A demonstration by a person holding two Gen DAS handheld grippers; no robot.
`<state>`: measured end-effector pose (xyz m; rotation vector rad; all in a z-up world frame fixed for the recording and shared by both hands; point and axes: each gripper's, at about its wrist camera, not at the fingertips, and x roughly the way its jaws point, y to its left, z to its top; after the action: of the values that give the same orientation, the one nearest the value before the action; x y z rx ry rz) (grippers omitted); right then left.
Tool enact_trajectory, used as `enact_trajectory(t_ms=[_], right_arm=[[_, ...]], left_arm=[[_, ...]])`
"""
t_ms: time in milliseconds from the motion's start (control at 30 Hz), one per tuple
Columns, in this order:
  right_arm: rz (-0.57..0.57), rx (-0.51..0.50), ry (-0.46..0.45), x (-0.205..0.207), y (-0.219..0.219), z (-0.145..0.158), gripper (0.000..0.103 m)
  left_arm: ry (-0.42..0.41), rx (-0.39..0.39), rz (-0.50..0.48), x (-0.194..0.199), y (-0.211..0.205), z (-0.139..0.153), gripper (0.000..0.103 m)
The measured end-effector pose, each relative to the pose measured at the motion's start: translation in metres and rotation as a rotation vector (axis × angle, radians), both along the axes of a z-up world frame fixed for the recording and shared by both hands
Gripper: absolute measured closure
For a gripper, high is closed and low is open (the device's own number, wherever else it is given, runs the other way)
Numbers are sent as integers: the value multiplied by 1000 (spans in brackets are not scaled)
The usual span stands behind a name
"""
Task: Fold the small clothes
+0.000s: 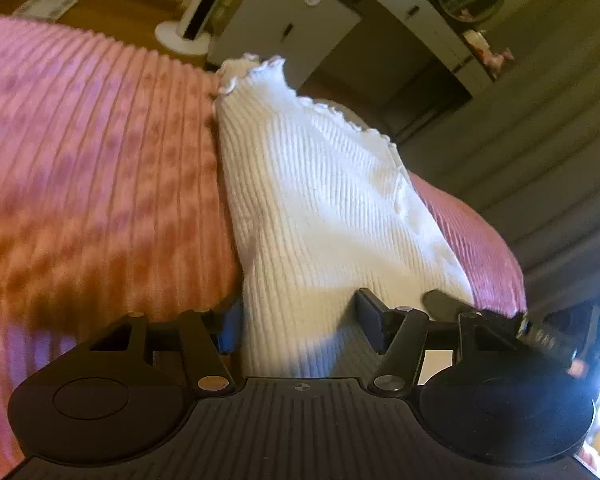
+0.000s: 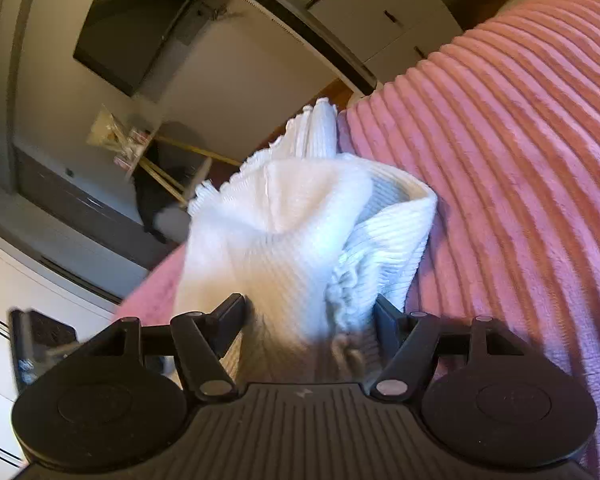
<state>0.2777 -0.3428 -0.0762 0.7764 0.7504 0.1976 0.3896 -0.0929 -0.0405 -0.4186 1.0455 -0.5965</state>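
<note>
A small white ribbed garment [image 1: 320, 208] with a frilled edge lies on the pink bedspread [image 1: 92, 168], lifted at its near end. My left gripper [image 1: 296, 320] has its jaws around the garment's near edge, with cloth filling the gap between them. In the right wrist view the same white garment [image 2: 300, 232] is bunched and folded over itself, and my right gripper [image 2: 310, 316] has its jaws closed in on the bunched cloth. The right gripper's black body [image 1: 548, 332] shows at the left wrist view's right edge, beside the left gripper.
The pink ribbed bedspread [image 2: 520, 160] covers the bed. Beyond the bed's edge stand a grey cabinet [image 1: 288, 28], a white fan base [image 1: 180, 38], a dark screen [image 2: 140, 20] on the wall and white drawers [image 2: 4, 320].
</note>
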Motion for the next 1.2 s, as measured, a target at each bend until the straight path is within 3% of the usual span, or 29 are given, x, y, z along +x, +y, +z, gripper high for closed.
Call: enact_trajectory(t_ms=[33, 67, 133, 233, 433, 567, 633, 700, 800, 867, 933, 1000, 1067, 1200], right_arm=[[1, -49, -1, 0, 6, 4, 55], [7, -74, -9, -2, 10, 8, 58], [7, -103, -26, -7, 17, 19, 63], [11, -152, -71, -18, 36, 41, 65], [44, -133, -156, -45, 81, 69, 65], [79, -121, -162, -60, 112, 68, 64], [90, -196, -128, -64, 131, 60, 60], [83, -277, -44, -63, 146, 51, 51], [23, -340, -52, -79, 150, 63, 45], [-50, -460, -109, -89, 154, 84, 45], [-76, -561, -158, -90, 169, 103, 50], [-34, -605, -174, -79, 188, 110, 66], [27, -648, -191, -69, 213, 107, 69], [37, -845, -193, -53, 235, 75, 71]], left_arm=[[6, -7, 9, 0, 1, 1, 50], [-1, -5, 11, -1, 1, 4, 61], [-28, 24, 0, -5, 2, 15, 66], [-76, 63, -22, -17, 4, 37, 67], [-185, 126, -24, -51, 34, 78, 67], [-225, 200, 0, -87, 64, 76, 66], [-214, 251, 12, -99, 72, 61, 62], [-183, 372, 21, -107, 74, 44, 59], [-279, 424, 41, -121, 84, 56, 54], [-361, 468, 79, -126, 83, 71, 54], [-423, 486, 89, -124, 78, 80, 50], [-425, 480, 101, -118, 66, 81, 49], [-418, 458, 108, -106, 53, 77, 49], [-406, 530, 125, -79, 32, 51, 48]])
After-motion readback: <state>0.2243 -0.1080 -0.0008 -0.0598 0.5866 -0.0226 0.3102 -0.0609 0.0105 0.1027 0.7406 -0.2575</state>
